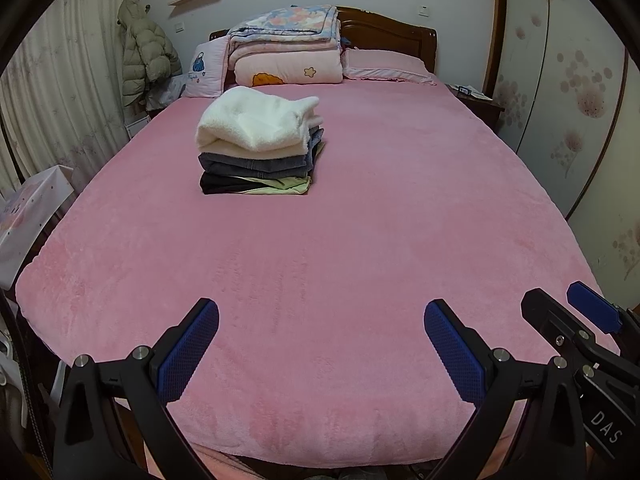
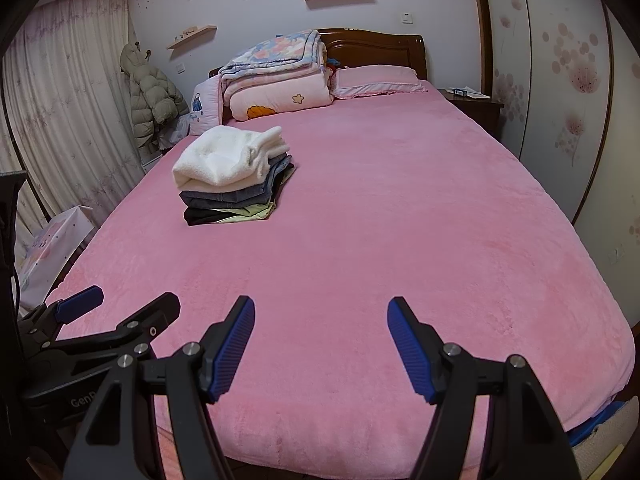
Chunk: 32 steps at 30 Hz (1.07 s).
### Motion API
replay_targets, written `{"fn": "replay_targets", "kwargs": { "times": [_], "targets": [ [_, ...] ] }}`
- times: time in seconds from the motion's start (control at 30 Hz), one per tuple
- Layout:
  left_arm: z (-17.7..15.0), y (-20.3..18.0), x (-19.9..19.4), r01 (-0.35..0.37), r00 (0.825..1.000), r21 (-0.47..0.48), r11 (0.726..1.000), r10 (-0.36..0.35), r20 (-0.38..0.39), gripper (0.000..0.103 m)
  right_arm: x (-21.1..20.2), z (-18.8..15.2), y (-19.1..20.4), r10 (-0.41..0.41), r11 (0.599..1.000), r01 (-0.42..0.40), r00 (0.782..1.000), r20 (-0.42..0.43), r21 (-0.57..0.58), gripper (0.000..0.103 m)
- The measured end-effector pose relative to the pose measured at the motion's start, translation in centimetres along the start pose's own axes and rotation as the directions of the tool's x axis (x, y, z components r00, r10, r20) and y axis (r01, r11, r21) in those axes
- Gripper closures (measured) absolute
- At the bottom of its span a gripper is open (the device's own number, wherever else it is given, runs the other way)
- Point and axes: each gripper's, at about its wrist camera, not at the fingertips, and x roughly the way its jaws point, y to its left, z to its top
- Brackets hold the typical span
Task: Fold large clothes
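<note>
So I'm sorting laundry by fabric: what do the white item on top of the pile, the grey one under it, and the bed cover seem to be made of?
White top garment: fluffy fleece or sherpa, judging by its nubbly, thick pile. Grey garment: likely denim, given its faded, stiff-looking folded edges. Pink bed cover: plush, short-pile fleece or velvet, matte with soft brush marks.

place: home bedroom | evidence: pink bed (image 1: 320,240), wooden headboard (image 1: 384,28), curtains (image 2: 68,92)
</note>
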Motion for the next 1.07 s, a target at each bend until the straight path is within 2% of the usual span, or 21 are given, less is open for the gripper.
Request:
{"fn": "replay_targets", "kwargs": {
  "times": [1.07],
  "targets": [
    [-0.1, 0.48, 0.84, 0.012, 1.0, -0.002, 1.0, -0.012, -0.027, 0.001, 0.54, -0.07, -0.08, 0.0, 1.0, 0.0, 1.0, -0.013, 0.002, 0.034]
  ]
}}
